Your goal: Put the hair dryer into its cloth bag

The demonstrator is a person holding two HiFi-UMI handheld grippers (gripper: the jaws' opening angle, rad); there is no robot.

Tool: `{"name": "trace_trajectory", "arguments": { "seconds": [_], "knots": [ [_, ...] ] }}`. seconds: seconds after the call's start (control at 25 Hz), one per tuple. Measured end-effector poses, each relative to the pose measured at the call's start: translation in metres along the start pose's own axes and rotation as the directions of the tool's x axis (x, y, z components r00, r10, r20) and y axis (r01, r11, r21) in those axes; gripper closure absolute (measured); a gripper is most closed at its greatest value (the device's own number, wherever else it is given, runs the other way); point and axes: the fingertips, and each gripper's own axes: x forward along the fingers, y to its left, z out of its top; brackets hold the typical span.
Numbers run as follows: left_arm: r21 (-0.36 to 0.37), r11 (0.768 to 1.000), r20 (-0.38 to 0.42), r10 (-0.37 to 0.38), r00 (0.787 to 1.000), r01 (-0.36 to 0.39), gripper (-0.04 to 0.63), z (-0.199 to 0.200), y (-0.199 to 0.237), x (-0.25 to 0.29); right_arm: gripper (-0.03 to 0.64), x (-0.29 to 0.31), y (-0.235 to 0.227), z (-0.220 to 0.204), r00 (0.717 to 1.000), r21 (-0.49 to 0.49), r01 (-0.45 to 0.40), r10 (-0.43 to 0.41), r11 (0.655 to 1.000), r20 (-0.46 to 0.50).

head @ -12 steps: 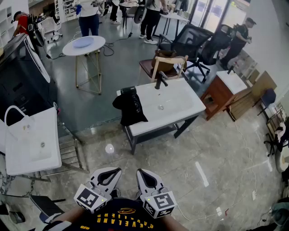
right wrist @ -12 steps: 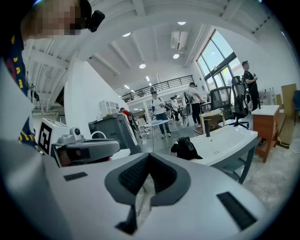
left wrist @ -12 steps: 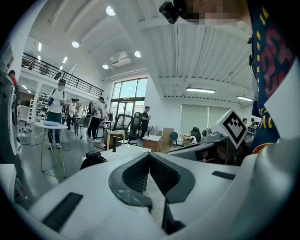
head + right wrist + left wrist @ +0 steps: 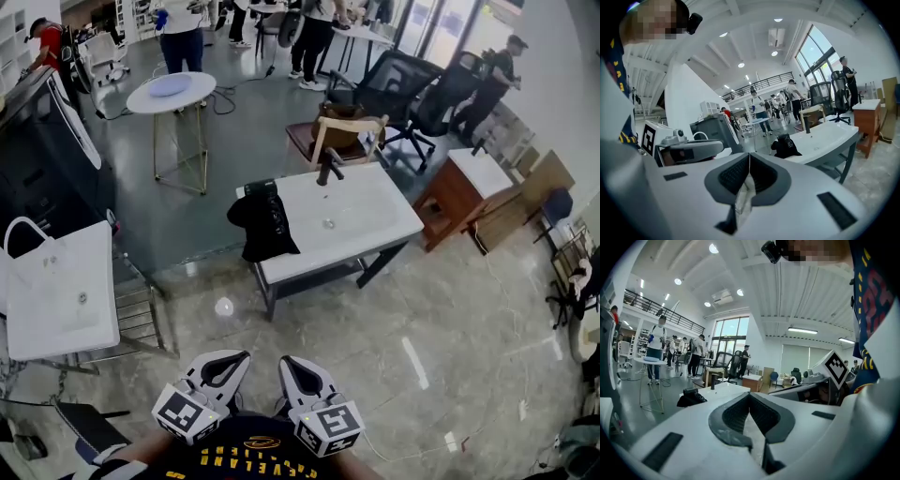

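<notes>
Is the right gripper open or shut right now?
Shut. The right gripper shows its jaws pressed together along their length in its own view, with nothing between them.

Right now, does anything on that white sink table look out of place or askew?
The black cloth bag lies crumpled, hanging over the left edge of the white sink table. What is probably the hair dryer lies at that corner. Nothing looks spilled or broken.
</notes>
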Motion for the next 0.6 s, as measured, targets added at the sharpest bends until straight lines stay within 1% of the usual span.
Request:
{"name": "trace_trajectory", "arguments": {
  "seconds": [0.12,0.2,0.32,0.44,0.6],
  "knots": [
    [0.004,1.0,-0.009,0.006,1.0,-0.006,0.592,0.004,-0.016,0.014,0.607,-0.013,-0.017,-0.003,1.0,0.007,0.002,-0.002,1.0,-0.008],
    [-0.014,1.0,-0.012,0.015,1.0,-0.015,0.592,0.004,-0.029,0.023,0.607,-0.021,-0.027,-0.006,1.0,0.014,-0.007,0.007,1.0,-0.014],
    [-0.018,0.999,-0.019,0.046,0.999,-0.047,0.592,-0.003,-0.043,0.032,0.607,-0.031,-0.041,-0.013,0.999,0.028,-0.029,0.029,0.999,-0.024],
    [-0.051,0.996,-0.042,0.077,0.996,-0.079,0.592,-0.009,-0.053,0.037,0.607,-0.035,-0.05,-0.019,0.998,0.04,-0.055,0.056,0.998,-0.039],
    [-0.07,0.99,-0.062,0.114,0.992,-0.118,0.592,-0.011,-0.054,0.04,0.607,-0.037,-0.059,-0.016,0.997,0.043,-0.07,0.072,0.997,-0.042]
  ]
}}
